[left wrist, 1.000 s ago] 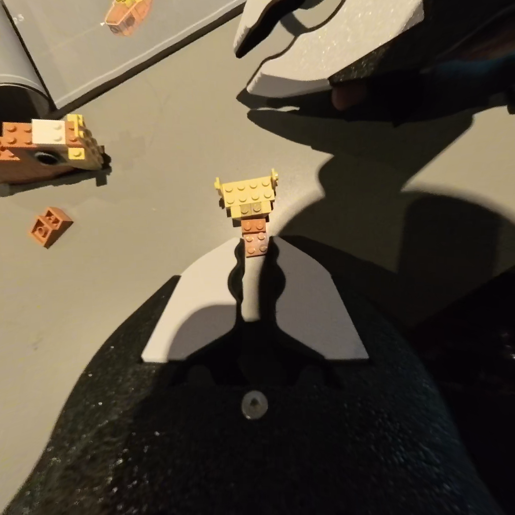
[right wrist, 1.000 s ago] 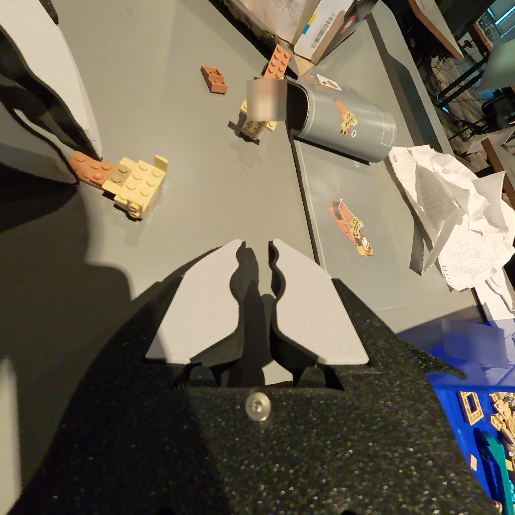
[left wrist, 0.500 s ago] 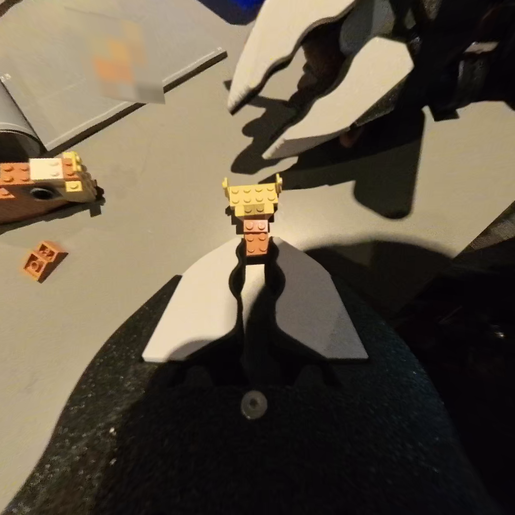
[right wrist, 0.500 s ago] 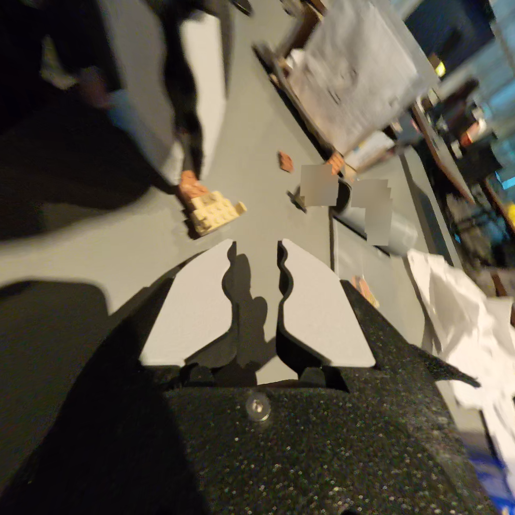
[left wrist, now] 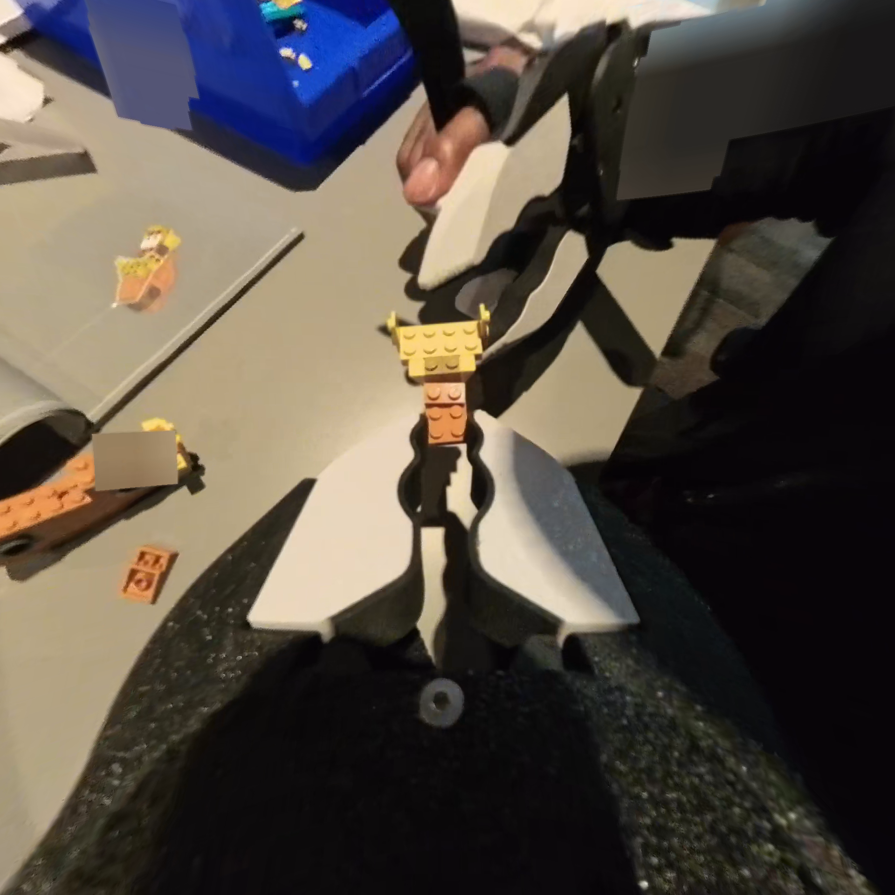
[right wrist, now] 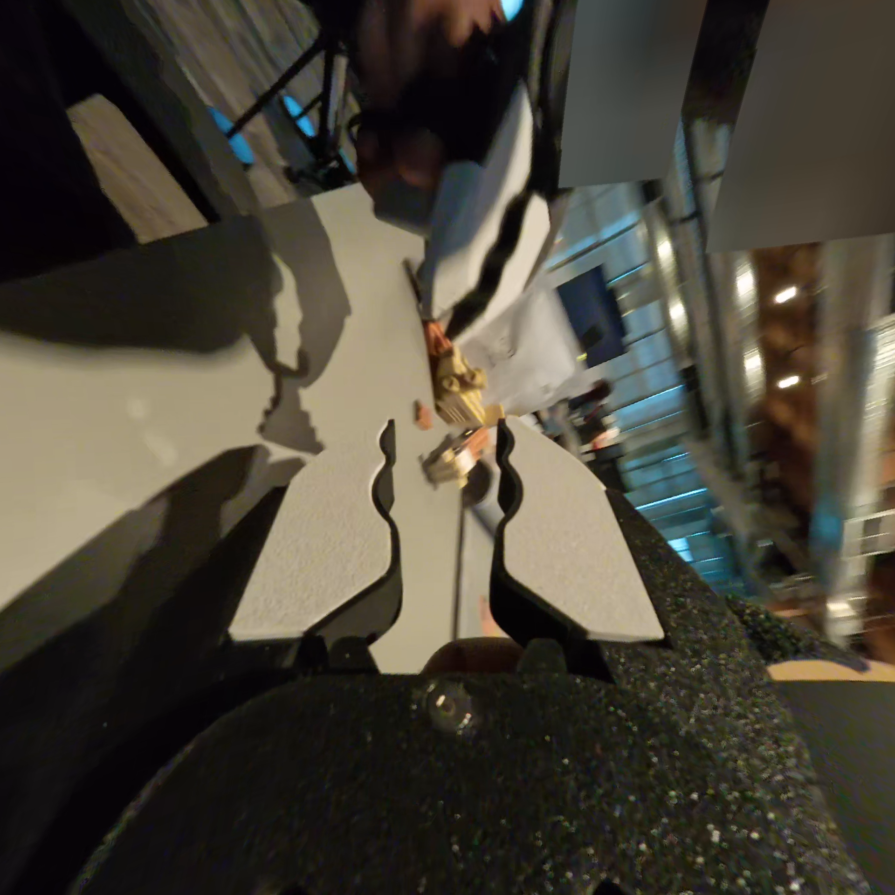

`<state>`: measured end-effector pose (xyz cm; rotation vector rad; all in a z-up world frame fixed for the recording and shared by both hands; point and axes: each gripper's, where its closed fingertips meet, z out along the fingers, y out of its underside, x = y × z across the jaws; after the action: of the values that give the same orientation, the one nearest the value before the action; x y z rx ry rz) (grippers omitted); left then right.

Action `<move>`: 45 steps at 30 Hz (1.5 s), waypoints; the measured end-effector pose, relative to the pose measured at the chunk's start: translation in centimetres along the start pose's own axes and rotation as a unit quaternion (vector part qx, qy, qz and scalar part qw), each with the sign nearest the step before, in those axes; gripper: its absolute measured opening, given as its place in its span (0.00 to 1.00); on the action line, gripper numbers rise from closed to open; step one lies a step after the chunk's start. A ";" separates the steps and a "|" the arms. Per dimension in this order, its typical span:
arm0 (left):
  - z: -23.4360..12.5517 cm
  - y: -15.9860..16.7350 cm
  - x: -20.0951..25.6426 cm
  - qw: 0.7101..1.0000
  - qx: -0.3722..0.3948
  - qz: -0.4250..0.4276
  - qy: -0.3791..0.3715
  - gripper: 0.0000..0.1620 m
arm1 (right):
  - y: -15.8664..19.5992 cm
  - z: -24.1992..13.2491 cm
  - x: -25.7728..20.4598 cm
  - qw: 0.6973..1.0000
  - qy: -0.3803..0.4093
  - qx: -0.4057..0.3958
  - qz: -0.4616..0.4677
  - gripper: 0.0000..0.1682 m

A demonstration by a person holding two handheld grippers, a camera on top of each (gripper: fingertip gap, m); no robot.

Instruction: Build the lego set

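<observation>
My left gripper is shut on the orange end of a small Lego piece with a yellow studded plate at its far end, held above the grey table. The same piece shows in the right wrist view, gripped by the left gripper's grey fingers. My right gripper is open and empty, tilted on its side, its tips just short of the yellow end. It also shows in the left wrist view, right behind the yellow plate. A brown and orange partial build lies at the left.
A loose orange brick lies near the partial build. The open instruction booklet is at the left, its curled page beside the build. A blue parts tray stands at the back. A person's hand holds the right gripper.
My right gripper has swung round, tilted over and closed in on the yellow end of the held piece, its jaws wider. My left gripper has kept its hold and lifted the piece.
</observation>
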<state>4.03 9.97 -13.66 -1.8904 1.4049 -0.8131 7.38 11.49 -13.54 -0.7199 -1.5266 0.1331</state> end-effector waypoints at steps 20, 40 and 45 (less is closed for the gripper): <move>-0.3 -2.0 2.3 0.996 -0.015 0.071 0.059 0.09 | -2.6 -0.5 1.2 0.990 0.095 0.012 -0.105 0.10; -1.1 -3.1 2.7 0.822 0.154 0.543 -0.081 0.18 | -3.9 -0.8 1.9 0.990 0.110 0.032 -0.078 0.10; -0.3 -2.9 2.9 0.803 0.139 0.575 -0.069 0.13 | -3.9 -0.7 1.7 0.992 0.102 0.032 -0.071 0.09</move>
<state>6.14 7.77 -10.91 -0.5812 1.8242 -0.2089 6.84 9.04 -10.07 -0.5546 -1.3657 0.0009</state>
